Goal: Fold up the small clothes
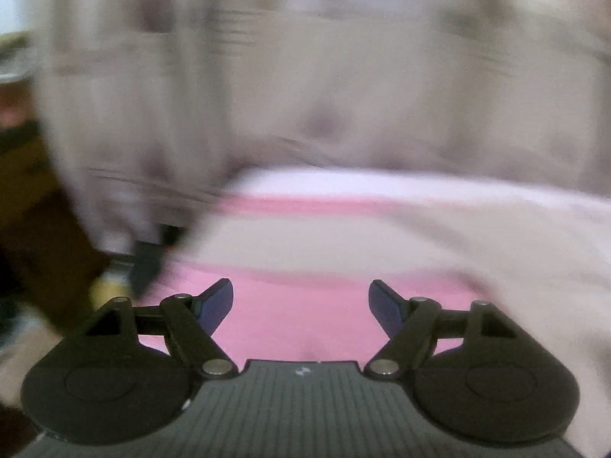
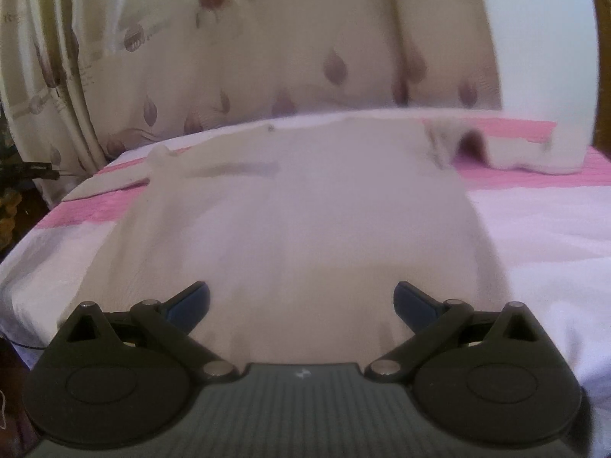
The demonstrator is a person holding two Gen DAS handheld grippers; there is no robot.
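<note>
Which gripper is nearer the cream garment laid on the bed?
Right. The right gripper, open, sits over the cream garment's near hem. The left gripper, open, hovers over pink bedding beside it.

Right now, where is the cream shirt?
In the right wrist view, the cream shirt lies spread on the pink-and-white bedsheet, directly ahead of the open right gripper, curtain behind.

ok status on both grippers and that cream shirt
Left gripper open, empty. Right gripper open, empty. Cream shirt flat on bed, unfolded. Nothing in the way.
</note>
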